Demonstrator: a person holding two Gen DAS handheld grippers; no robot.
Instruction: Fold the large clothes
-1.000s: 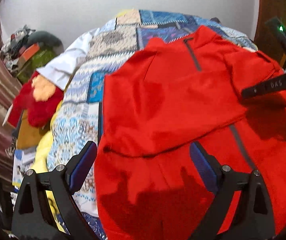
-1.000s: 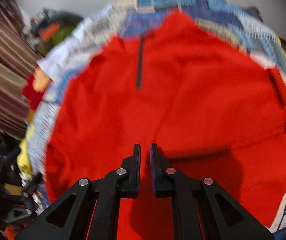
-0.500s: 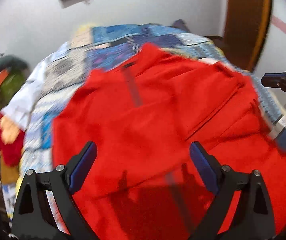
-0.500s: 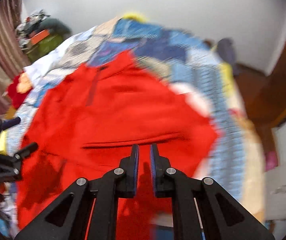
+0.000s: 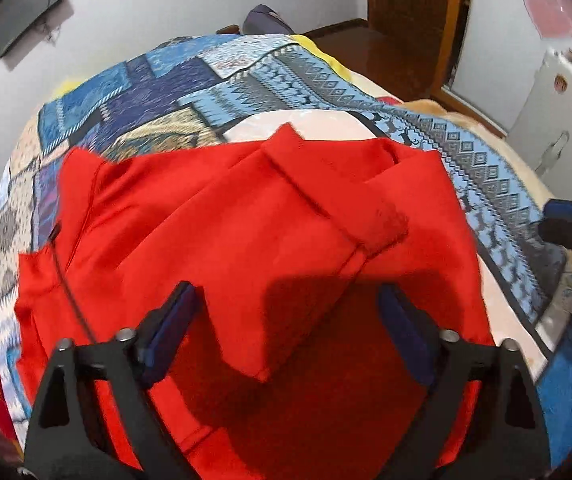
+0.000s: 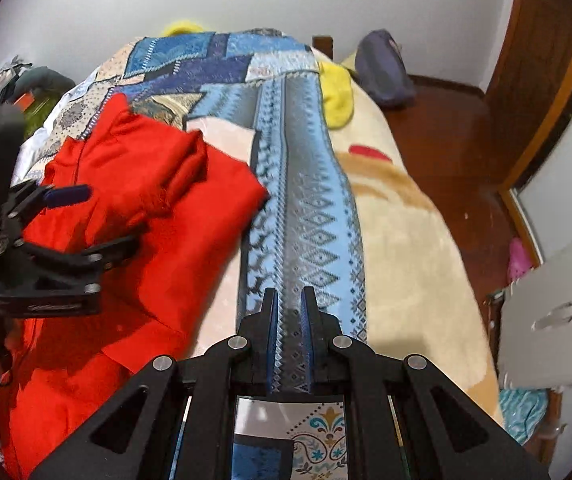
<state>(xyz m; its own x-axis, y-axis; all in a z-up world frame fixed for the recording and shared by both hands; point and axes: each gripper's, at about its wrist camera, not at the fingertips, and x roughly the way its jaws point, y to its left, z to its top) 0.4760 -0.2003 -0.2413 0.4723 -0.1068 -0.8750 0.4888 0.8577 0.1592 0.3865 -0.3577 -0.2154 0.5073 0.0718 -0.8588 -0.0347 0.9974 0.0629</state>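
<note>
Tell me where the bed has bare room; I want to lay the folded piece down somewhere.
Free: the cream blanket between the blue diamond-patterned strip and the bed's edge by the wooden floor, below the yellow cloth. Crowded: the red garment side, where the left gripper hovers with closing jaws.

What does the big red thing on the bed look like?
Start at the bed with its patchwork blanket. The red jacket lies spread over the blanket's left side, partly folded. It's the only plain bright red cloth there, with a dark zip line.
</note>
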